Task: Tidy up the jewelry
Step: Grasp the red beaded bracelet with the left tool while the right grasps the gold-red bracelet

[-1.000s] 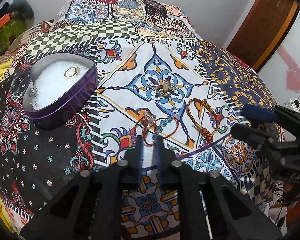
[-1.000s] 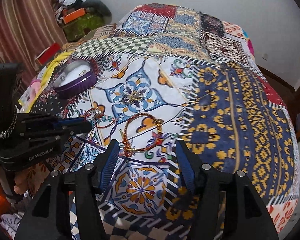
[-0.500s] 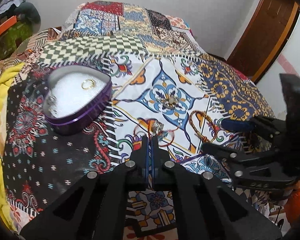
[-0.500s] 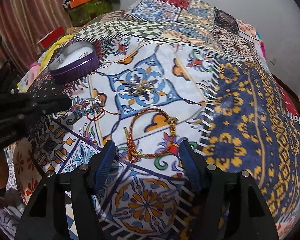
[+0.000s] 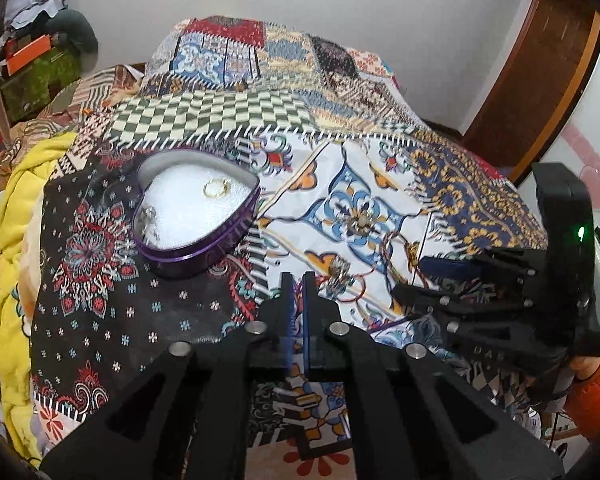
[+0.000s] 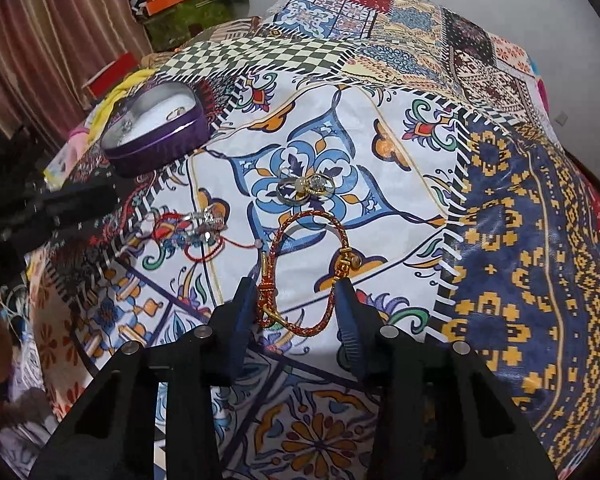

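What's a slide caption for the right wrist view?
Open right gripper straddling a red-gold braided bracelet on the patterned bedspread.

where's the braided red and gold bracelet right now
In the right wrist view the braided bracelet lies flat on the patterned bedspread, between the open fingers of the right gripper, just below the cluster of rings.

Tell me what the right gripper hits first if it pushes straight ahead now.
Probably the braided red-gold bracelet: the open right gripper already straddles its near loop on the bedspread. Beyond it lie the rings. Depth is uncertain.
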`<state>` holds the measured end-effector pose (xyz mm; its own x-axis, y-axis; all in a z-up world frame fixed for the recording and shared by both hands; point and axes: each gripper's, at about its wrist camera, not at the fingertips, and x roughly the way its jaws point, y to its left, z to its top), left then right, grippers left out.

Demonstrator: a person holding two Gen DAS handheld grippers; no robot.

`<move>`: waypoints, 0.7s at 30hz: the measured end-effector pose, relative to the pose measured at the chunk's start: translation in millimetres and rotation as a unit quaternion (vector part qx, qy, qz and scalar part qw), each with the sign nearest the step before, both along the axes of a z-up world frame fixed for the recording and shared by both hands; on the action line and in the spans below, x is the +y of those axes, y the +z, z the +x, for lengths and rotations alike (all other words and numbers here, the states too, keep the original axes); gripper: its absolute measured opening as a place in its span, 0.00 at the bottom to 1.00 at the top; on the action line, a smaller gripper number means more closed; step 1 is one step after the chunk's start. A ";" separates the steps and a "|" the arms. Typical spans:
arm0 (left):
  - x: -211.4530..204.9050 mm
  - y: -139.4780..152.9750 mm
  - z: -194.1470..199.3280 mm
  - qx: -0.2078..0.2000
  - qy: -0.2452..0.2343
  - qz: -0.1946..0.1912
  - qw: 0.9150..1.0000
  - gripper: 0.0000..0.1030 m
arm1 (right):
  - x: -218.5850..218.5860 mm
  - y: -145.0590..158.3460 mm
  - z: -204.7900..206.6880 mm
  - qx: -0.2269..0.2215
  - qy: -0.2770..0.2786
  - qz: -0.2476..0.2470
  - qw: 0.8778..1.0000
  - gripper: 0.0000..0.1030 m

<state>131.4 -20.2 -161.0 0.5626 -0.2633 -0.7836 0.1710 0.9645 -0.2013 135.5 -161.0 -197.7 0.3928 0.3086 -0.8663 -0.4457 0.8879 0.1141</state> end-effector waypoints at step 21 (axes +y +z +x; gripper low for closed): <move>-29.8 -36.9 17.2 0.042 -0.037 0.020 0.998 0.35 | -15.4 12.7 2.1 -0.009 -0.016 0.073 0.997 0.07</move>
